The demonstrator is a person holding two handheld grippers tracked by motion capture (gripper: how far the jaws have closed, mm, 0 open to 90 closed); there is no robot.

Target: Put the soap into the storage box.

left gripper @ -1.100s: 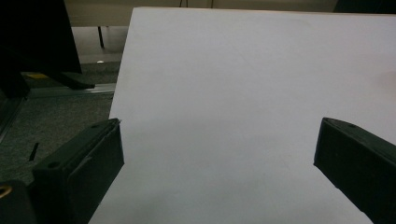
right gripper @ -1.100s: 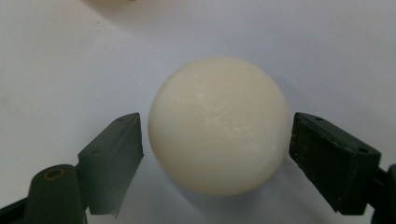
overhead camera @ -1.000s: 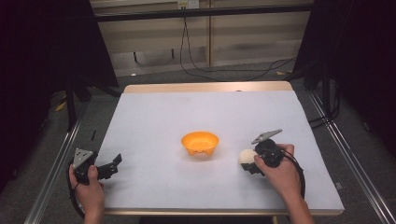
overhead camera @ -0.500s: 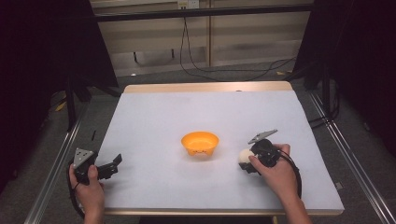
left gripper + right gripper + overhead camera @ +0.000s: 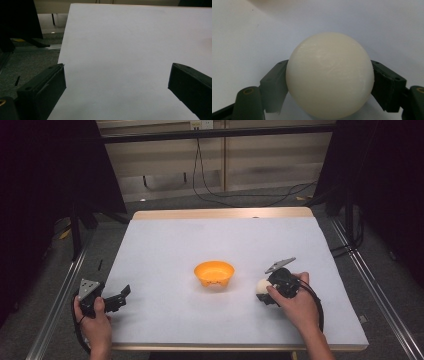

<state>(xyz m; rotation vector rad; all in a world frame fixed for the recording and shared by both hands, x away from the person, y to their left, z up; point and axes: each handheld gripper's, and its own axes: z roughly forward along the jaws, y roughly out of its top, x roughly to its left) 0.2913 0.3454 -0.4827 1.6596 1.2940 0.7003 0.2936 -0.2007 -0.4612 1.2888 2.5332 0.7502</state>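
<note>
A cream-white ball [image 5: 329, 75] sits between the jaws of my right gripper [image 5: 265, 291], which is shut on it a short way to the right of an orange bowl [image 5: 214, 273] at the table's middle. In the high view the ball [image 5: 261, 288] shows at the gripper's left tip, close to the white table surface. My left gripper [image 5: 119, 299] rests at the table's front left corner, jaws wide apart with nothing between them; in its own view the left gripper [image 5: 117, 82] frames bare table.
The white table top [image 5: 210, 240] has a wooden far edge. Metal rails run along the floor on both sides, and cables lie on the floor behind the table. Dark stands flank the table at left and right.
My right gripper with the ball has shifted slightly left toward the bowl. The left gripper has stayed where it was.
</note>
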